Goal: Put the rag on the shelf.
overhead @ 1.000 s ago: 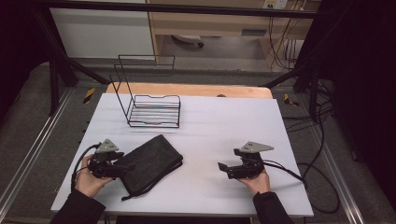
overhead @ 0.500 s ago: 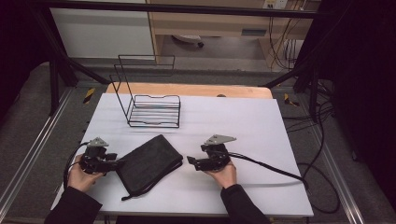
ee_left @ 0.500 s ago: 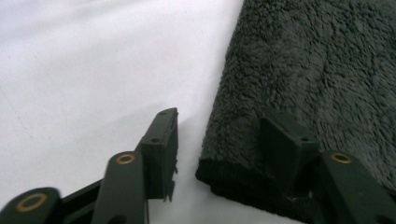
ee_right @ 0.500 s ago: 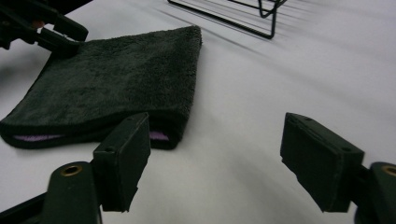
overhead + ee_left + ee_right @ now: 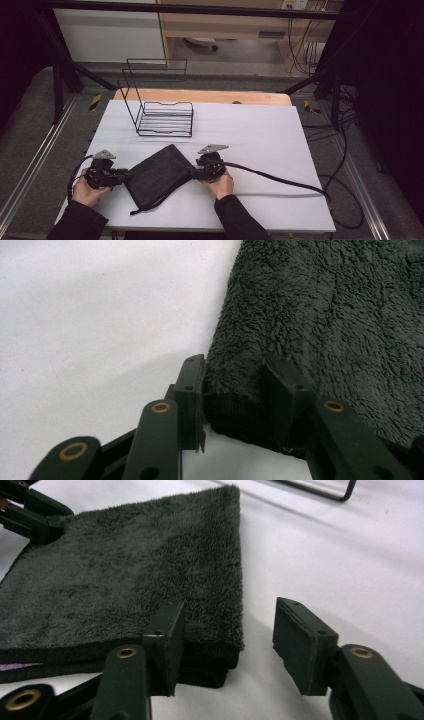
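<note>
Towel point(image 5: 159, 174), dark and folded, flat on white table point(image 5: 260, 135), clamped at one corner by left gripper point(image 5: 232, 395); right gripper point(image 5: 227, 640) spread open at opposite corner. Wire rack point(image 5: 165, 117) empty behind.

Open table surface point(image 5: 260, 135) is available right of the folded towel point(image 5: 160, 172); passage behind it is obstructed by the wire rack point(image 5: 162, 117).

Towel point(image 5: 320, 315) cut off by the top, right and bottom edges in the left gripper view, its left part cut off in the right gripper view, rack point(image 5: 320, 490) only a wire bit at the top edge, person's forearms cropped at the high view's bottom
</note>
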Available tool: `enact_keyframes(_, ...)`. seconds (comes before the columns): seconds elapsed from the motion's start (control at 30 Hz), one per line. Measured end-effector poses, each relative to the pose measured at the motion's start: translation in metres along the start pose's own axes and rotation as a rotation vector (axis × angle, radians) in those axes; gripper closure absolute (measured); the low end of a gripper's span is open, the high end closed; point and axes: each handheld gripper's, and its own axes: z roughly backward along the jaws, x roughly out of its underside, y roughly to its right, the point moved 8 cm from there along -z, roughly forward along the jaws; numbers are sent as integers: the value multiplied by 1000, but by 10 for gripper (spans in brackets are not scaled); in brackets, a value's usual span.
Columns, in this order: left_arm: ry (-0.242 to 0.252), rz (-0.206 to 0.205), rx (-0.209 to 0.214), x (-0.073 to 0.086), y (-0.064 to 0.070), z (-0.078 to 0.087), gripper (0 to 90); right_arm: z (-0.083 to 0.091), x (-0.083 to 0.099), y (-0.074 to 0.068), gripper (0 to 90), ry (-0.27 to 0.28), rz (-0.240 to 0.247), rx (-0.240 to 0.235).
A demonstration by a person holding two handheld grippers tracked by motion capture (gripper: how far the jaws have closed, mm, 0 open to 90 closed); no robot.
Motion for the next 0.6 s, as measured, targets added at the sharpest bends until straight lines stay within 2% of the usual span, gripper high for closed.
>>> enact_keyframes(0.1,-4,-5,-5,0,1,0,632,-2,6,-2,508,-20,8,5)
enact_keyframes(0.27,-1,-12,-12,0,2,-1,635,-2,11,-7,575,-16,-1,-3)
enact_keyframes(0.43,-1,-18,-14,0,2,-1,634,-2,15,-13,629,-19,-63,-13)
enact_keyframes(0.6,-9,-11,-7,0,2,-1,654,-2,16,-14,673,-25,-93,-18)
